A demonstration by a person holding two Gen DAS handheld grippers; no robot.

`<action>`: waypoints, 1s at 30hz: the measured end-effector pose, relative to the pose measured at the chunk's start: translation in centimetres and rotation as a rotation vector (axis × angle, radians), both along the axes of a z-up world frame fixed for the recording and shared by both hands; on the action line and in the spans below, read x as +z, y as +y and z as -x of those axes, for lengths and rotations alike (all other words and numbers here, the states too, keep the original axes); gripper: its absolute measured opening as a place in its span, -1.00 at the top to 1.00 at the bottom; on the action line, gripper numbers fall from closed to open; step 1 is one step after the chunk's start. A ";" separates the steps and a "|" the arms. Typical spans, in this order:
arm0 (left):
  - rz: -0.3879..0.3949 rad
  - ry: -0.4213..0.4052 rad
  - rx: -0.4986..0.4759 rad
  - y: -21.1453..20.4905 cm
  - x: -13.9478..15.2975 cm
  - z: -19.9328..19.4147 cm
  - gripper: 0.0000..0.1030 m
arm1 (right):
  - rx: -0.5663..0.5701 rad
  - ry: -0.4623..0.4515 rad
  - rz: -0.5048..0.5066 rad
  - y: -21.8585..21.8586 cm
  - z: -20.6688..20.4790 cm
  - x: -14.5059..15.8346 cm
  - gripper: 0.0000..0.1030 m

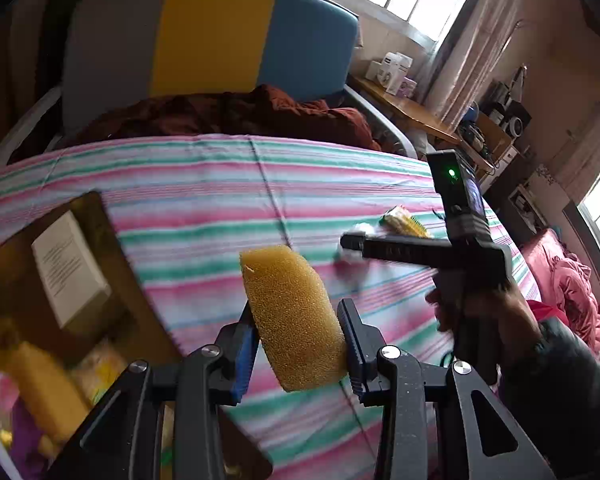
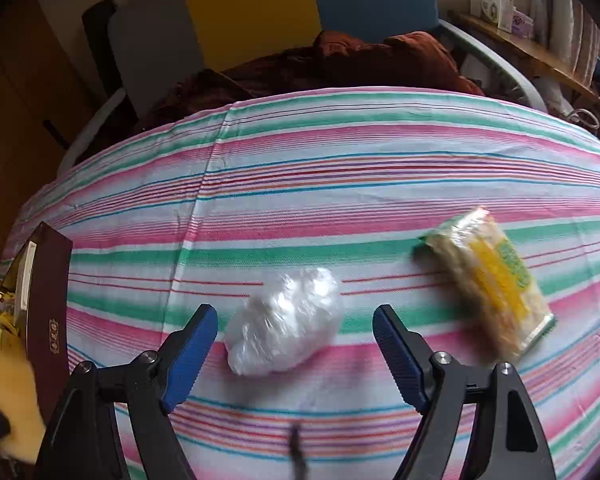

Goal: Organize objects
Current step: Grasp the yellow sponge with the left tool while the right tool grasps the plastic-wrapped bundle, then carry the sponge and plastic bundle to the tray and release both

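Note:
My left gripper (image 1: 298,326) is shut on a yellow sponge (image 1: 294,320) and holds it above the striped bedsheet (image 1: 220,184), just right of a dark brown box (image 1: 112,248). My right gripper (image 2: 296,328) is open, with a crumpled clear plastic bag (image 2: 286,322) lying on the sheet between its fingers. A yellow-green snack packet (image 2: 490,280) lies to the right of the bag. In the left wrist view the right gripper (image 1: 350,244) reaches over the bag (image 1: 354,258), with the packet (image 1: 406,222) behind it.
The box holds a white carton (image 1: 70,264), another yellow sponge (image 1: 46,388) and several small items. Its dark side (image 2: 50,312) shows at the left of the right wrist view. A dark red blanket (image 1: 228,114) lies at the headboard. A pink quilt (image 1: 572,292) lies at right.

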State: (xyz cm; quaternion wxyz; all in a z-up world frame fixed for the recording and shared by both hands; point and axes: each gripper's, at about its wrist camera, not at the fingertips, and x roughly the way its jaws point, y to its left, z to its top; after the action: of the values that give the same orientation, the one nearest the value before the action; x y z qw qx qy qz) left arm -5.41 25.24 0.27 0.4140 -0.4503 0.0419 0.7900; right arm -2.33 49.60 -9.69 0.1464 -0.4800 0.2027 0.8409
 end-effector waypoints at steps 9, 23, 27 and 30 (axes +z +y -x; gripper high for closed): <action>-0.009 -0.023 0.079 -4.4 -0.1 -1.2 0.23 | 0.063 0.000 -0.054 -1.4 -0.6 0.3 -0.08; -0.050 0.016 0.345 -16.5 2.1 0.4 0.23 | 0.227 0.055 -0.137 -7.2 -1.4 3.3 -0.08; -0.067 0.025 0.433 -20.0 2.3 1.1 0.23 | 0.268 0.091 -0.133 -9.9 -2.1 5.3 -0.08; -0.081 0.023 0.482 -21.9 2.2 1.7 0.23 | 0.309 0.121 -0.123 -12.3 -2.3 6.5 -0.08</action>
State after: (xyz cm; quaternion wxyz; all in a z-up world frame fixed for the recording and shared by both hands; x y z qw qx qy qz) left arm -7.08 3.35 2.52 0.2310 -0.4211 -0.0938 0.8721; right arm -0.05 37.29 -3.21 0.0321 -0.4442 0.0830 0.8915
